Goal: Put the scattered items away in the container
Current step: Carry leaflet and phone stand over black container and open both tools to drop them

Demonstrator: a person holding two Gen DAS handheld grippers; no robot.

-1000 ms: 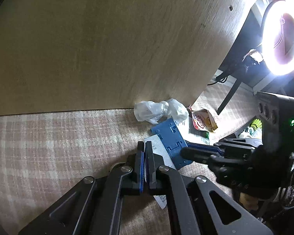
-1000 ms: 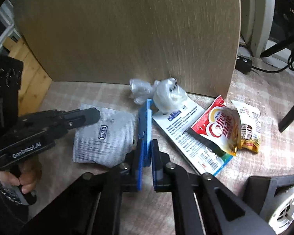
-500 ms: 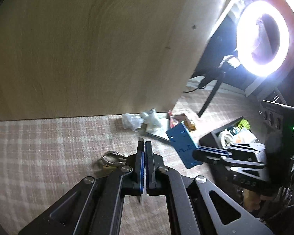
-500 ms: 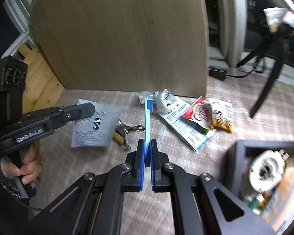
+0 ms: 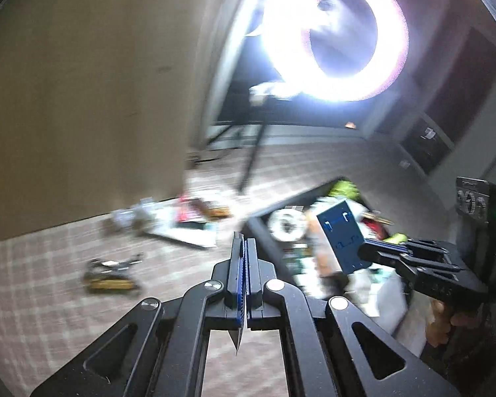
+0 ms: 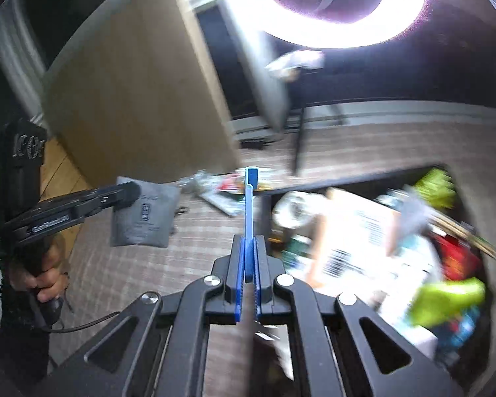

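My left gripper [image 5: 244, 244] is shut on a thin grey sachet [image 5: 238, 339], seen edge-on in its own view; the right wrist view shows the sachet's [image 6: 145, 215] flat face hanging from that gripper [image 6: 132, 192] above the checked tablecloth. My right gripper [image 6: 249, 241] is shut on a flat blue plastic plate [image 6: 249, 198], held upright and edge-on. From the left wrist view, that plate [image 5: 342, 235] hangs over the black container [image 5: 264, 228], which holds several items. The frames are blurred by motion.
A keyring with keys [image 5: 110, 276] lies on the tablecloth at the left. Packets, a leaflet and a crumpled plastic bag [image 5: 195, 211] sit by the foot of a tall wooden board [image 5: 82, 99]. A bright ring light [image 5: 334, 36] on a tripod stands behind the container.
Both grippers have risen and swung right, away from the wooden board, carrying the sachet and the blue plate. The black container has come into view, with the blue plate now above it.
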